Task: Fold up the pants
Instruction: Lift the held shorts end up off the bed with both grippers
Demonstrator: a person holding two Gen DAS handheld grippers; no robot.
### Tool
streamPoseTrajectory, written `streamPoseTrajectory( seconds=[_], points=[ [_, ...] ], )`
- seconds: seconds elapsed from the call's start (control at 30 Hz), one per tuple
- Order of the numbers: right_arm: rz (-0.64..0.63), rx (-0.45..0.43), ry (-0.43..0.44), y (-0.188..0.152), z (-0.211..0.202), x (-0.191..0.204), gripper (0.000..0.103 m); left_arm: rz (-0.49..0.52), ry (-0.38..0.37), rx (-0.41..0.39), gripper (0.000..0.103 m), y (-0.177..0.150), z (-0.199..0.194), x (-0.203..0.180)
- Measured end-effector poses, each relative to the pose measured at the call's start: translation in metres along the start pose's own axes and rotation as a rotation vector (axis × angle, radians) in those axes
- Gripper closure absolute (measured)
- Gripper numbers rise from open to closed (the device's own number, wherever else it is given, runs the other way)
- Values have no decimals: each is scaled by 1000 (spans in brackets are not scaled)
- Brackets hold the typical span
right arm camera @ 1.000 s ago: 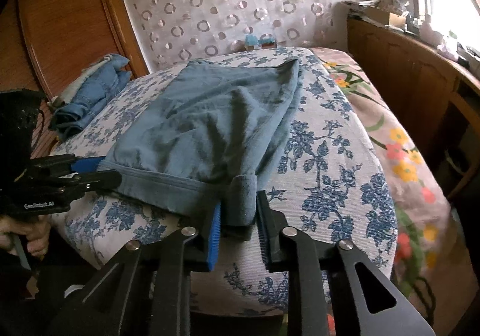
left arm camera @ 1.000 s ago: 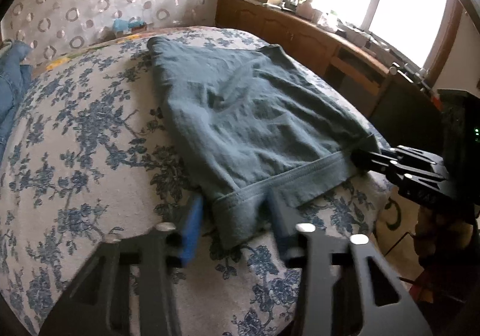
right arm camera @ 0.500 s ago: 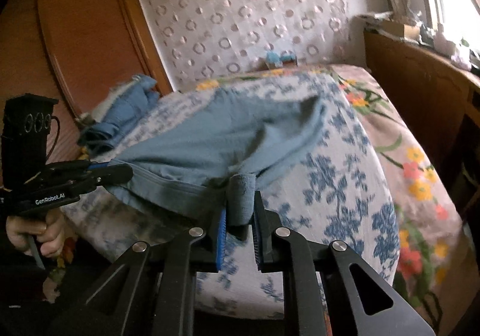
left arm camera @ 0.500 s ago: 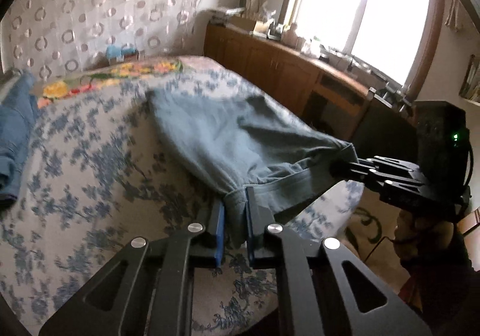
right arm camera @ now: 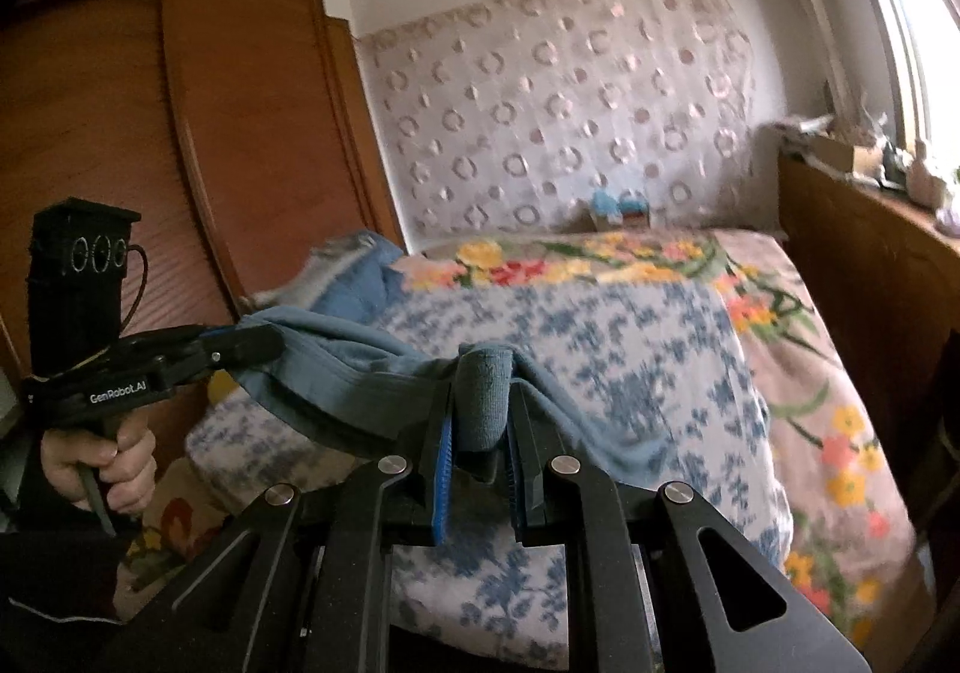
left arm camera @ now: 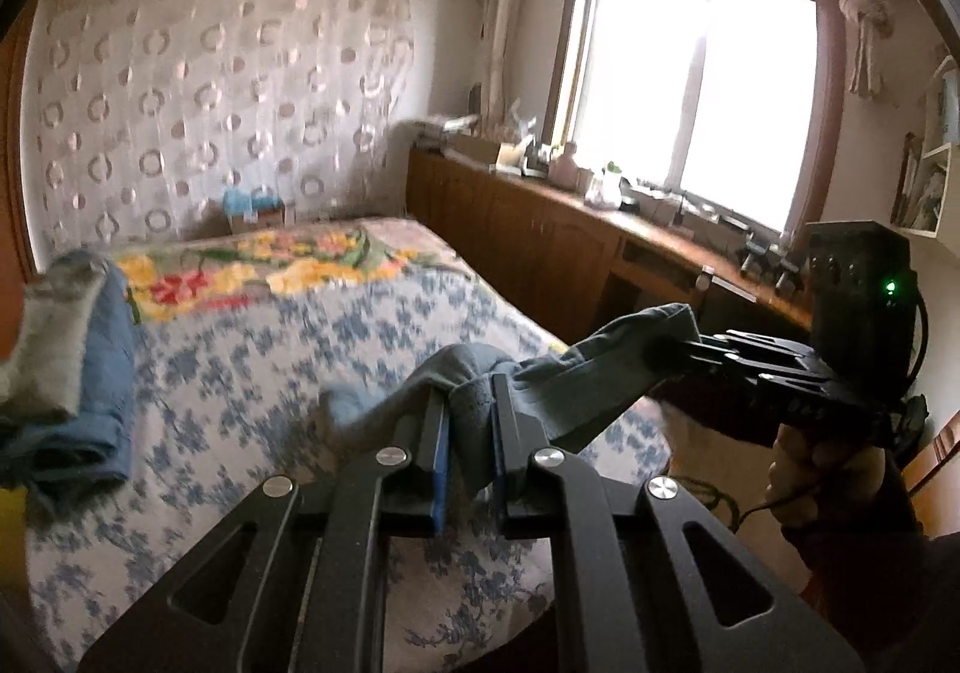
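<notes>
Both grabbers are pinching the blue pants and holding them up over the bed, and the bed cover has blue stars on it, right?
Almost. The left gripper and the right gripper are both shut on the blue pants, held up over the bed. But the cover has blue flowers, not stars; the right wrist view shows them.

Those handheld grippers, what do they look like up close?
Each is matte black with two angular fingers, silver rivets and blue pads. The left gripper reads "GenRobot.AI" on its side, with a boxy black top and thin cable. The right gripper shows a green light. Dark sleeves.
</notes>
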State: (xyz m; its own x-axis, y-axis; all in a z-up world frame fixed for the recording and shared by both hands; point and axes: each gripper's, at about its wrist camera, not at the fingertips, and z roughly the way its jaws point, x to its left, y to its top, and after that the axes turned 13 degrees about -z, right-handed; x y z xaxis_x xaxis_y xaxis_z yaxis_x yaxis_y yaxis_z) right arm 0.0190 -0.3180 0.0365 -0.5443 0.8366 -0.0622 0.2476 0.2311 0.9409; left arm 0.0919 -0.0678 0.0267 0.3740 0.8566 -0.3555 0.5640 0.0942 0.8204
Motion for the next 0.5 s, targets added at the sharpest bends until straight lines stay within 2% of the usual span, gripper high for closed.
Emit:
streamPoseTrajectory(
  seconds=[0.23,0.37,0.5],
  points=[
    [-58,-73,21,12,-13,6,88,32,5,-96,91,21,-35,-3],
    [-85,-80,27,19,0,5,88,36,36,-109,91,29,-30,8],
    [-96,-56,38,26,33,-5,88,37,78,-111,91,48,-9,27]
  ],
)
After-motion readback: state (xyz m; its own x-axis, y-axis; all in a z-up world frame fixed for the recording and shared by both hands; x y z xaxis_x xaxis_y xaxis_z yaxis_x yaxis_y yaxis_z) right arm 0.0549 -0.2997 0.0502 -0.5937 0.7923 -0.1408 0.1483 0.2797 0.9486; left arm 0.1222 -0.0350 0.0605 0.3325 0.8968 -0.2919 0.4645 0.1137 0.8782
